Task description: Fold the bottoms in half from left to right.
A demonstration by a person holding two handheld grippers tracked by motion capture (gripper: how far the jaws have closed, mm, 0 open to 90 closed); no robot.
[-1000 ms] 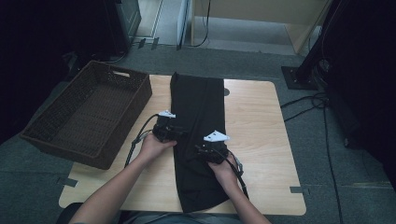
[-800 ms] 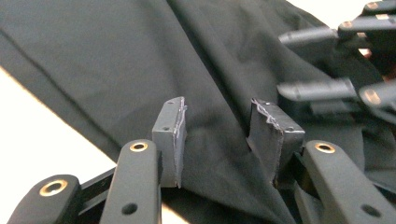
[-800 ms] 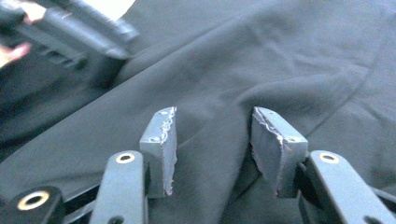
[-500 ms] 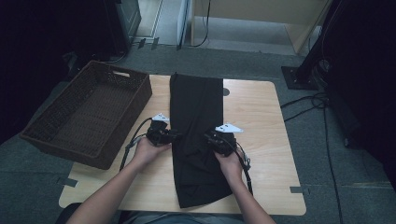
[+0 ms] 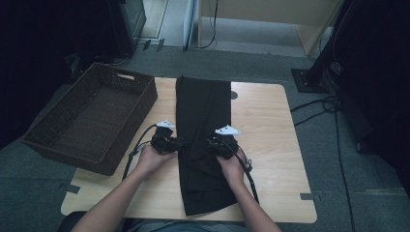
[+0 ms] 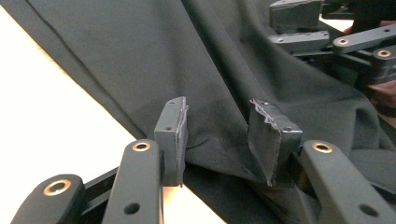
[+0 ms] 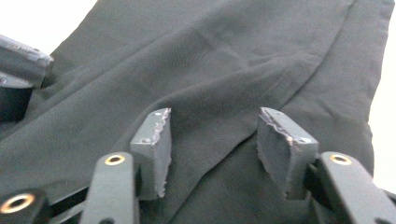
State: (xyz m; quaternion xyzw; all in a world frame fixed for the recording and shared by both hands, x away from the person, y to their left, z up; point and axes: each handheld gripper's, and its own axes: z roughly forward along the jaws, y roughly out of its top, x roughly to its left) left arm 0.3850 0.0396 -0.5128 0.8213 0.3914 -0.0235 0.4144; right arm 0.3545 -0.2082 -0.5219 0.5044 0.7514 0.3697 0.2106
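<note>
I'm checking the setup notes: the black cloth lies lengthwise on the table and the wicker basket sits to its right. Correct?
Not quite. In the high view the wicker basket sits to the left of the black cloth, overhanging the table's left edge. The cloth does lie lengthwise on the table.

Right gripper (image 5: 211, 143): shifted out to the right edge of the black garment (image 5: 203, 116), jaws just reopened astride the cloth.
Garment: lower half straightened.

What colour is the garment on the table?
Plain black garment, best in the high view.
</note>
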